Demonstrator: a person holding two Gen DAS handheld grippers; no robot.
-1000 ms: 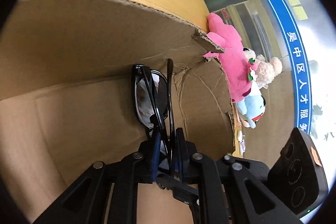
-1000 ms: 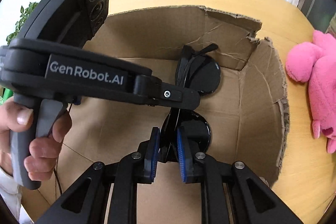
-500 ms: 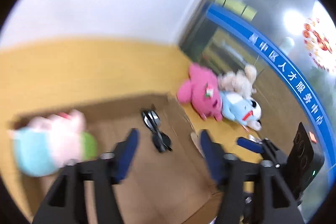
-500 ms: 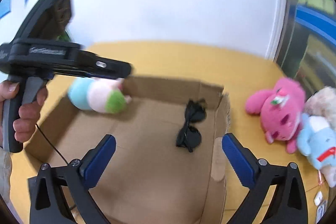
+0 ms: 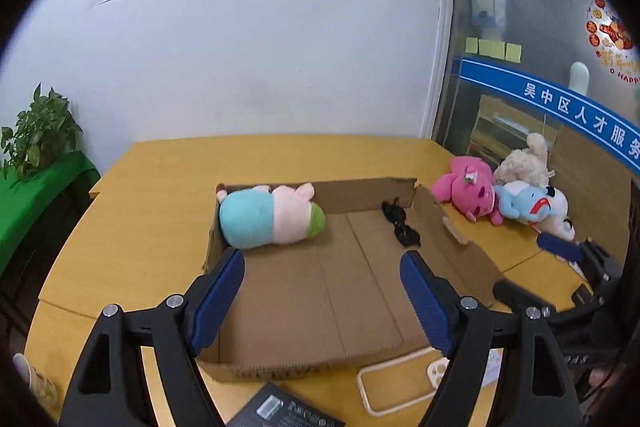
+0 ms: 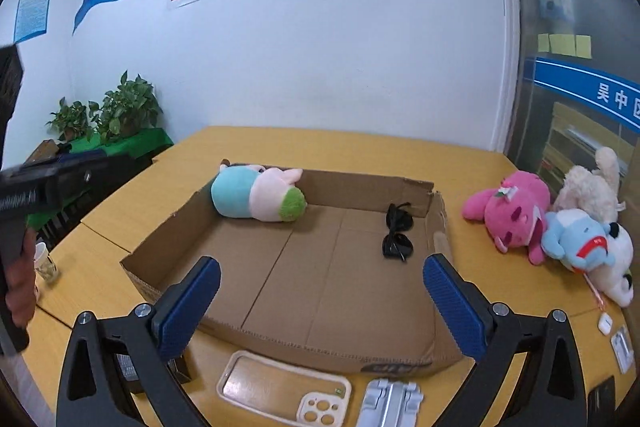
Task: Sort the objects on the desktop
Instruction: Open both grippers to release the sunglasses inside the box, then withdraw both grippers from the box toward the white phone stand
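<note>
Seen from the left wrist, the left gripper [image 5: 322, 297] has its blue-padded jaws spread with nothing between them; they have just been opening. Beyond them an open cardboard box [image 5: 452, 247] sits on the yellow table [image 5: 132, 227]. Inside it, a teal, pink and green plush toy [image 5: 270, 217] lies at the far left corner and black sunglasses [image 5: 402, 227] lie folded by the right wall. A pink plush [image 5: 470, 193], a cream plush [image 5: 522, 163] and a blue-and-white plush [image 5: 534, 205] are heaped on the table right of the box. A clear phone case [image 5: 400, 385] lies just before the box.

From the right wrist, the right gripper [image 6: 322, 303] is likewise spread wide and empty. The sunglasses [image 6: 396, 233] rest on the box floor near the right wall, well apart from the plush toy [image 6: 256, 193]. The phone case [image 6: 284, 389] and a grey folding stand [image 6: 390, 403] lie in front of the box [image 6: 160, 227].
</note>
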